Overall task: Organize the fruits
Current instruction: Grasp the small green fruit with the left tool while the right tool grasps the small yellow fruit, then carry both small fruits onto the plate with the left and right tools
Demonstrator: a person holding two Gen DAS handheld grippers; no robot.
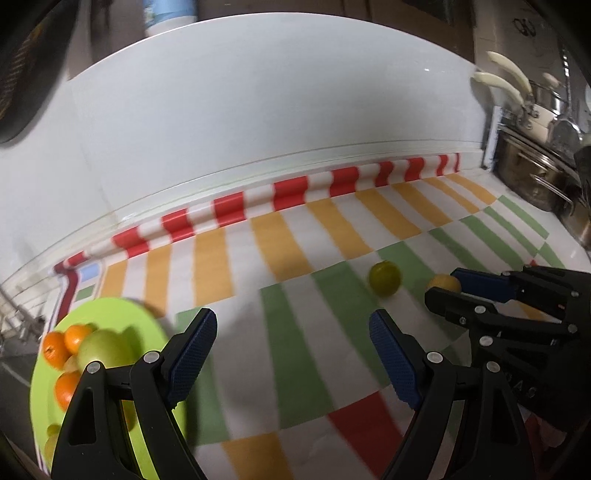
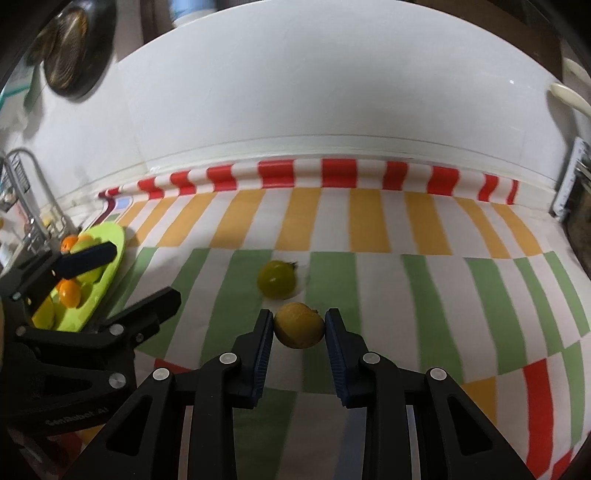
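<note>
Between the pads of the right gripper (image 2: pixel 299 328) sits a yellow fruit (image 2: pixel 298 325), flanked but seemingly not yet squeezed; close gently and centred so it cannot roll. Beyond lies one green fruit (image 2: pixel 277 283), two loose in all, while the left gripper (image 1: pixel 291 354) hangs open and empty beside the plate (image 1: pixel 147 317), which holds at least three oranges (image 1: pixel 55 349) and several green fruits.

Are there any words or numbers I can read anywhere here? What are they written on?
"GenRobot.AI", as best I can read it: pale raised letters on the black body of the left gripper, seen from the right wrist camera; the first letters are blurry.

Pale marks on the black body of the right gripper, low in the left wrist view: too blurred to read.

Dark marks on the brown cardboard box at the top right: not readable.
</note>
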